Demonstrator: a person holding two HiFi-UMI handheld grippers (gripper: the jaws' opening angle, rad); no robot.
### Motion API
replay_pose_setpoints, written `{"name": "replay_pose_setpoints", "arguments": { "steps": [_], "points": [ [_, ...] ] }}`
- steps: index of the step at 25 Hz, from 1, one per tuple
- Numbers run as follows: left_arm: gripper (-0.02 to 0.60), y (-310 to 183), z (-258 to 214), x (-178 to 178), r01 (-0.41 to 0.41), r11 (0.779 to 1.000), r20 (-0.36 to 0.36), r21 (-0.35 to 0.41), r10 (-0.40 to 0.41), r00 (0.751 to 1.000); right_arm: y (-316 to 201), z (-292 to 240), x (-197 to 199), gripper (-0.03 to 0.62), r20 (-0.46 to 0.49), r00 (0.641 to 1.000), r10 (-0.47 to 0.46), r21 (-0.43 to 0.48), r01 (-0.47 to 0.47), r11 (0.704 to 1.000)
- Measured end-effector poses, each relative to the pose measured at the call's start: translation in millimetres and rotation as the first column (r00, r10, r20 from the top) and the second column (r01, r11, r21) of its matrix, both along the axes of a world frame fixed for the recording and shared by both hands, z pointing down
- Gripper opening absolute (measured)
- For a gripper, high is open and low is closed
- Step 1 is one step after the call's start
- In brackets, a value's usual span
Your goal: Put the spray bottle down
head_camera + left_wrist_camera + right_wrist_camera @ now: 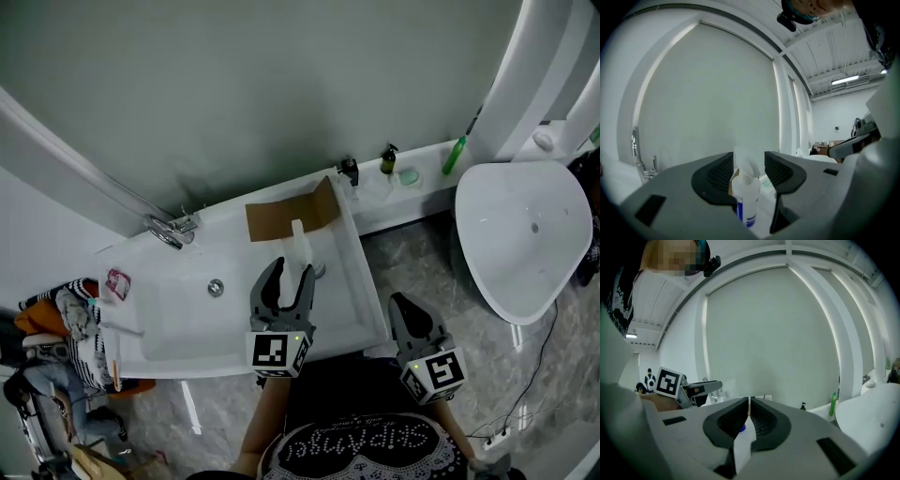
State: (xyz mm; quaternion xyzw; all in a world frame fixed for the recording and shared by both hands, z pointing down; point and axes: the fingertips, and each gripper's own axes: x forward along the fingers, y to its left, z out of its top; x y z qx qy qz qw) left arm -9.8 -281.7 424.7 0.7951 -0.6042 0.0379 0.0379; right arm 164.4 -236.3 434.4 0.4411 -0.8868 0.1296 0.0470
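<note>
Down in the head view, a translucent white plastic spray bottle (299,246) stands upright in the white tub (234,361), just beside a brown cardboard sheet (286,214), with the left gripper (292,272) at it. Left gripper view: fingers spread wide, bottle between them, pads clear of it. Right gripper view: right gripper (749,414) fingers closed together, nothing held.
</note>
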Motion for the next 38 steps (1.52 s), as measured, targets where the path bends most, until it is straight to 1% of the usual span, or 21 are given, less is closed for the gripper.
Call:
{"name": "replay_pose_setpoints", "arguments": {
  "steps": [2,5,7,9,11,13,15,17,22,24,27,29,35,38],
  "points": [
    [0.198,15.2,-11.0,-0.5,-0.005,1.000,-0.031,0.018,0.006,1.000,1.8,-1.3,-0.7,0.028,-0.006,1.000,-0.005,0.002,0.005,1.000],
    [0.105,35.2,-23.4,-3.4,-0.008,0.999,-0.071,0.044,0.011,0.997,1.5,-2.4,-1.8,0.028,-0.008,1.000,-0.014,0.006,0.014,1.000],
    [0.065,45.5,-27.5,-4.3,-0.021,0.998,-0.078,0.056,0.026,0.997,1.3,-3.6,-2.3,0.028,-0.004,1.000,-0.015,0.006,0.015,1.000],
    [0.039,54.5,-33.4,-3.1,-0.048,0.996,-0.098,0.076,0.055,0.994,2.0,-3.7,-2.9,0.028,-0.001,1.000,-0.017,0.002,0.017,1.000],
    [0.010,63.0,-44.2,-1.4,-0.091,0.989,-0.127,0.116,0.105,0.986,1.6,-4.2,-5.0,0.028,-0.001,1.000,-0.024,-0.001,0.024,1.000],
    [0.005,73.7,-52.1,0.2,-0.166,0.972,-0.124,0.165,0.188,0.974,0.3,-4.5,-8.4,0.027,-0.003,0.999,-0.032,0.003,0.032,0.999],
    [0.005,85.9,-54.8,-1.9,-0.233,0.952,-0.134,0.200,0.262,0.956,0.7,-3.3,-12.0,0.028,-0.006,0.999,-0.036,0.009,0.036,0.999],
    [0.005,99.8,-56.0,-11.6,-0.256,0.941,-0.178,0.223,0.297,0.938,4.4,-1.4,-16.8,0.027,-0.008,0.999,-0.038,0.009,0.038,0.999],
    [0.005,117.8,-67.3,-46.9,-0.217,0.938,-0.318,0.270,0.300,0.899,10.9,-3.8,-32.5,0.028,-0.007,0.999,-0.036,0.010,0.036,0.999],
    [0.005,119.6,-74.6,-56.2,-0.216,0.933,-0.350,0.289,0.313,0.883,12.9,-5.3,-39.1,0.028,-0.013,0.999,-0.030,0.004,0.030,1.000],
    [0.005,126.4,-77.1,-70.9,-0.233,0.923,-0.350,0.306,0.337,0.874,17.8,-8.2,-53.3,0.028,-0.016,1.000,-0.023,-0.010,0.023,1.000],
    [0.005,129.0,-81.7,-79.8,-0.242,0.919,-0.365,0.312,0.351,0.862,22.8,-11.5,-64.9,0.028,-0.016,1.000,-0.023,-0.018,0.023,1.000],
    [0.005,131.6,-87.9,-98.6,-0.252,0.913,-0.397,0.321,0.371,0.840,32.4,-16.3,-91.9,0.028,-0.020,0.999,-0.029,-0.021,0.028,0.999],
    [0.005,133.9,-88.9,-103.1,-0.261,0.908,-0.418,0.327,0.387,0.822,34.5,-14.9,-96.8,0.028,-0.018,1.000,-0.018,-0.022,0.018,1.000]
  ]
}}
